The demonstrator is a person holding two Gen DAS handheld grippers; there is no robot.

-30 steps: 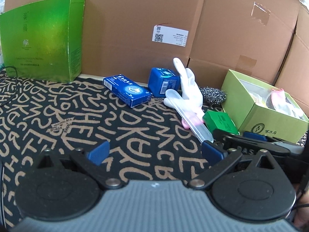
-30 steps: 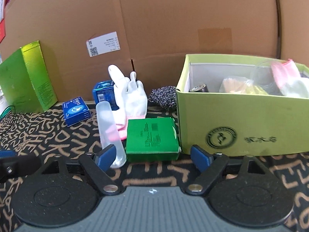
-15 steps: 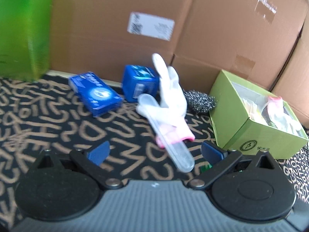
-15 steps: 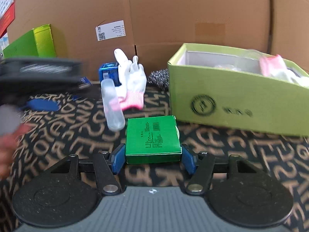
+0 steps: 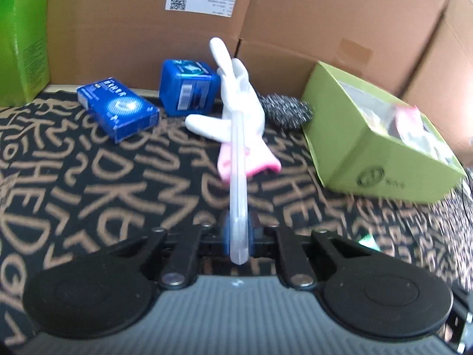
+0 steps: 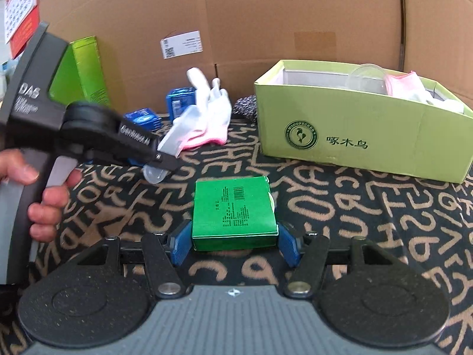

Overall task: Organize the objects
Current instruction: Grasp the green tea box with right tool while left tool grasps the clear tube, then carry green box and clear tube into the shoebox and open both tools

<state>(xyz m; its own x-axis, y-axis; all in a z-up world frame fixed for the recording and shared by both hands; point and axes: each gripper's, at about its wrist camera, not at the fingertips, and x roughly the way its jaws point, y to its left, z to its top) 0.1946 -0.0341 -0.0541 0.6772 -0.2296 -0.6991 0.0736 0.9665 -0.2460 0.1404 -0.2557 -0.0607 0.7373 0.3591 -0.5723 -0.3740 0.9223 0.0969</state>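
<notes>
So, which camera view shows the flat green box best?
The right wrist view: the flat green box lies whole and sharp between the right gripper's blue pads, printed top legible. The left wrist view shows at most a small blurred green patch behind its own linkage, too unclear to identify.

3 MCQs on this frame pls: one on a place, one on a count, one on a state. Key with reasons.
1. Where does the steel wool lie?
A. inside the lime box
B. on the mat between the white glove and the lime box
C. on top of the blue carton

2. How many blue cartons lie by the cardboard wall?
A. one
B. two
C. four

3. What is between the pads of the right hand-held gripper?
A. the flat green box
B. the white glove
C. nothing

Key: 1 B, it sits on the mat between the white glove and the lime box. 2 B, a flat one and a cube-shaped one. 3 A, both blue pads press the sides of the flat green box.
</notes>
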